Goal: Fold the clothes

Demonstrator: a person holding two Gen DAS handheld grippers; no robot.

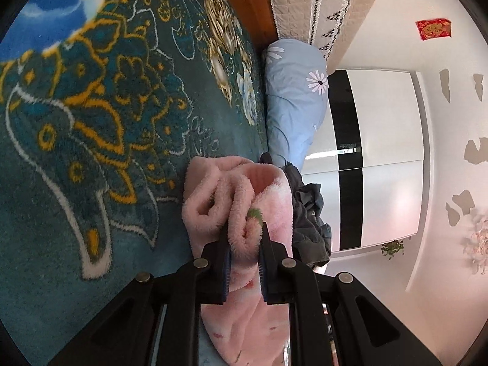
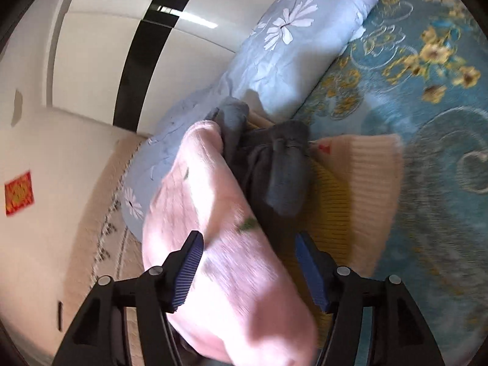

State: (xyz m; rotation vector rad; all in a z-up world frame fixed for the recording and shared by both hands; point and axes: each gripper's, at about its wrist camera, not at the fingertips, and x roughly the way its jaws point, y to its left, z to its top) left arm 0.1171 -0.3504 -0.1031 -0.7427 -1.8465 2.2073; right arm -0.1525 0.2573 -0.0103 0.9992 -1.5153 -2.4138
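Left gripper (image 1: 244,228): I keep it clamped on a roll of the pink fleece (image 1: 241,189), pinning that edge for the fold.
Right gripper (image 2: 248,244): jaws apart, fleece (image 2: 213,213) between them, not pressed; I judge it freed.
Grey garment (image 2: 274,164): at 1 o'clock of the fleece, on a yellow knit (image 2: 360,189).
Blanket (image 1: 91,122): underneath, my folding surface.

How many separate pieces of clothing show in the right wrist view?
3: a pink fleece garment between the gripper's open jaws, a dark grey garment beside it, and a yellow and cream knit underneath. More may be hidden below.
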